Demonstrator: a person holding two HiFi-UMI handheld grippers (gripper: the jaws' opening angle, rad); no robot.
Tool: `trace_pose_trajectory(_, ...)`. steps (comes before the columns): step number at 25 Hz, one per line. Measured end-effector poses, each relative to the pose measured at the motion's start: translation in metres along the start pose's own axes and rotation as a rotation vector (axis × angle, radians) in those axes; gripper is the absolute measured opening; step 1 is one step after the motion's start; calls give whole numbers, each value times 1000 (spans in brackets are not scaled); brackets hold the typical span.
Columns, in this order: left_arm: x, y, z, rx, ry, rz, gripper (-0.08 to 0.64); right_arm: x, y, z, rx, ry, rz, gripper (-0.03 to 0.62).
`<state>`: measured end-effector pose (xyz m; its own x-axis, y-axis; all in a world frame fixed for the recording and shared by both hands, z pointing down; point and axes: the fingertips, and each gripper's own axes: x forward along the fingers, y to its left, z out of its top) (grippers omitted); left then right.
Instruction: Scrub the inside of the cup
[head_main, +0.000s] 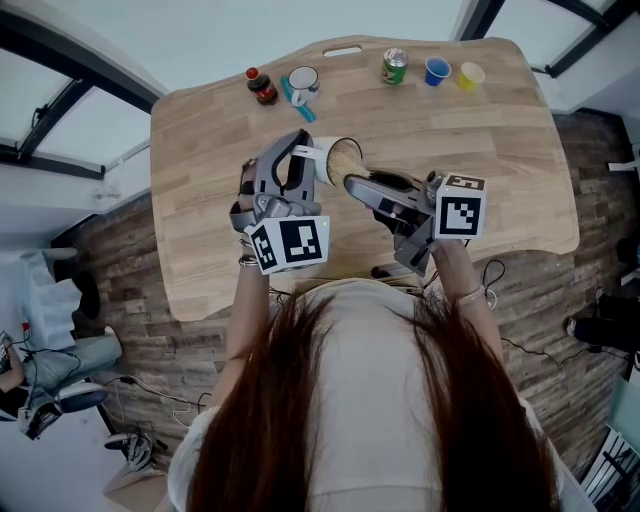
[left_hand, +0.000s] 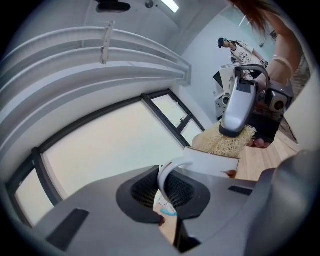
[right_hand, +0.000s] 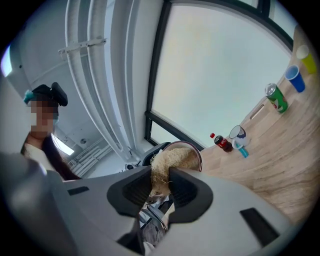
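while left gripper (left_hand: 167, 200) clamps the cup (left_hand: 215, 162) by its handle, right gripper (right_hand: 160, 186) pinches a loofah (right_hand: 172, 160) inside.

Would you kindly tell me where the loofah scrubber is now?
The loofah scrubber is gripped by the right tool and pressed into the mouth of the cup held by the left tool, above the table's near middle in the head view.
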<state>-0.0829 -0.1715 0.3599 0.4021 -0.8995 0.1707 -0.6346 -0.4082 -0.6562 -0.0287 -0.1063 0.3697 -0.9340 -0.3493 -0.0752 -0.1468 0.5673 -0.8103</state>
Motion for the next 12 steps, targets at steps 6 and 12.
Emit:
trace_pose_trajectory(6, 1, 4, -7, -67, 58, -2, 24, 1, 1, -1, -62, 26, -29, 109)
trace_pose_trajectory(12, 4, 9, -17, -131, 106, 12, 24, 1, 1, 0, -125, 49, -60, 109)
